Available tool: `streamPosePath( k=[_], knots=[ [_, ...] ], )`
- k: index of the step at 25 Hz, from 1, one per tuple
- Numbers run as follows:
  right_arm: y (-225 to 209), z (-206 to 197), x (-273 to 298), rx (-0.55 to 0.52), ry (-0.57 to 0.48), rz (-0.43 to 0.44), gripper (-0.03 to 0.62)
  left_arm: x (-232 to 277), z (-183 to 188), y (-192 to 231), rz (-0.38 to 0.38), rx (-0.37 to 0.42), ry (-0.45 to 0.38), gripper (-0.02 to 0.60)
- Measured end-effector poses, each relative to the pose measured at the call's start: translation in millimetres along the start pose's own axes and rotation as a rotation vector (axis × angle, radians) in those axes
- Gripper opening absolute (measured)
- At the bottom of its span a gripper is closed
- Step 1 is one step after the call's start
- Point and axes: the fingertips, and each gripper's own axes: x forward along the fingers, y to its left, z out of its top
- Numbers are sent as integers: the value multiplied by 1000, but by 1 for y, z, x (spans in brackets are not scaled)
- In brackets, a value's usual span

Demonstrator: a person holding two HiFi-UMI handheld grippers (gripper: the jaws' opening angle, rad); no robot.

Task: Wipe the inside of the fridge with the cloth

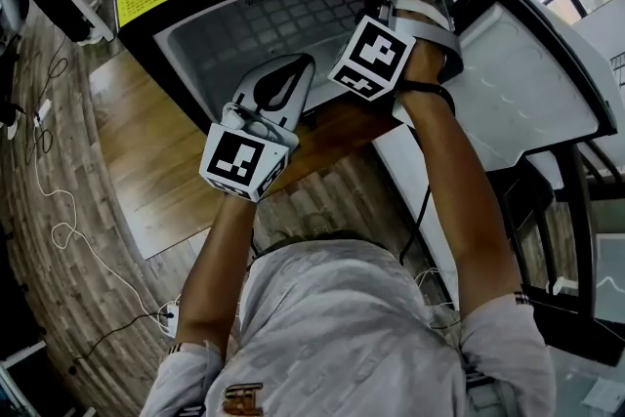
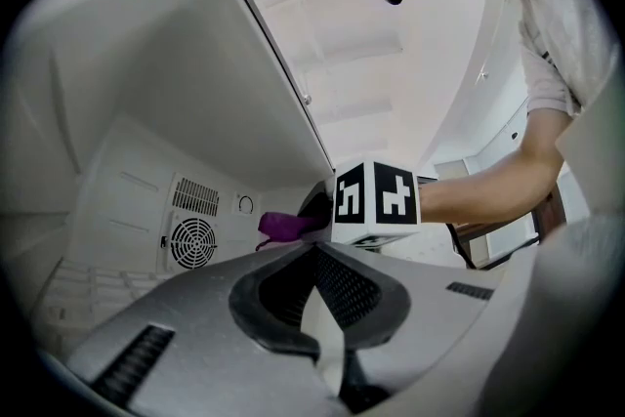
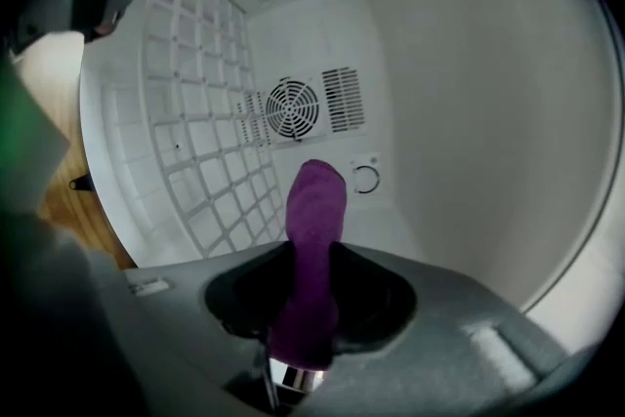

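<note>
Soft, napped purple cloth (image 3: 314,239) before the smooth white plastic fridge lining (image 3: 469,103); wood-grain floor (image 1: 107,356) at eight o'clock.

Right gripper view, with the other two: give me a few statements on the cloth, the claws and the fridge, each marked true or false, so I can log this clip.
1. The right claw is shut on the purple cloth. True.
2. The left claw holds a second cloth. False: its jaws are together with nothing between them.
3. A round fan grille sits on the back wall of the fridge. True.
4. The fridge's door is closed. False: it stands open, and the right claw is inside the fridge.
5. A white grid shelf is in the fridge. True.
</note>
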Motion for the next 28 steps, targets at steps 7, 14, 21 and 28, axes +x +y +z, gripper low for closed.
streamPosePath(
  k=[7, 14, 21, 28],
  knots=[
    [-32, 0, -22, 48, -13, -59, 110, 5, 4, -9, -24, 1, -11, 0],
    [-48, -18, -7, 18, 39, -105, 110, 10, 5, -11, -33, -4, -21, 0],
    [-46, -19, 14, 10, 79, -98, 110, 12, 2, -11, -42, -13, -18, -1],
    [-33, -15, 32, -10, 89, -49, 110, 9, 1, -8, -30, -12, -15, 0]
  ],
)
